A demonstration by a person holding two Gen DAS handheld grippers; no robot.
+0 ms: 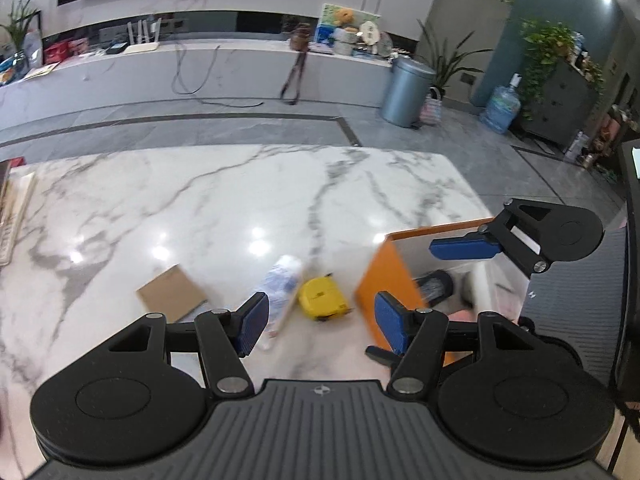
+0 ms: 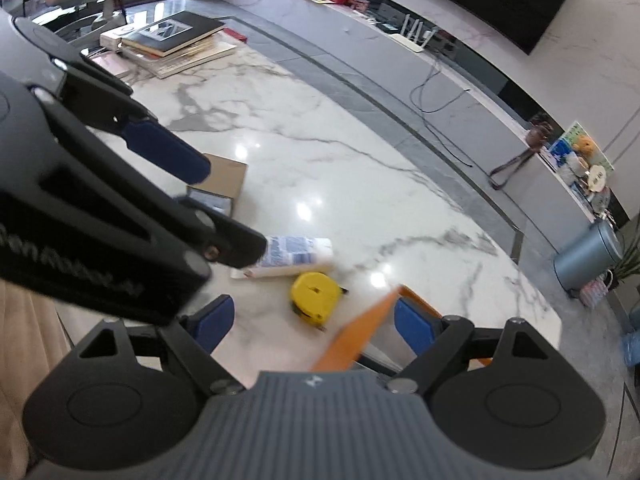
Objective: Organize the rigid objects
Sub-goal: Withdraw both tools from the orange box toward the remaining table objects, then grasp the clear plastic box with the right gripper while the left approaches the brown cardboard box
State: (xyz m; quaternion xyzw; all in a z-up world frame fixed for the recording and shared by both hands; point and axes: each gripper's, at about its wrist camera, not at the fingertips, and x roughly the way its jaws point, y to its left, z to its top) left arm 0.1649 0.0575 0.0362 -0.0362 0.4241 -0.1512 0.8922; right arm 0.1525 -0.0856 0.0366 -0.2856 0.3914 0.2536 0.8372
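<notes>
Left wrist: left gripper [image 1: 320, 320] spread, empty, low over the table's [image 1: 200, 200] near edge. Tape measure [image 1: 323, 299] and tube [image 1: 280, 284] lie touching between its fingers; cardboard [image 1: 172, 292] to the left; orange box [image 1: 384, 280] at the right edge, a dark item inside.

Right wrist: right gripper [image 2: 310, 326] spread, empty, straddling the box wall [image 2: 360, 332]. Tape [image 2: 314, 296] just ahead. Judgement: centre on the tape and clear the tube before closing.

The left gripper [image 1: 322, 322] hangs wide apart and empty over the marble table [image 1: 200, 208]. Just beyond lie a yellow tape measure [image 1: 322, 300] and white tube [image 1: 280, 284]; an orange box [image 1: 384, 280] stands right.
</notes>
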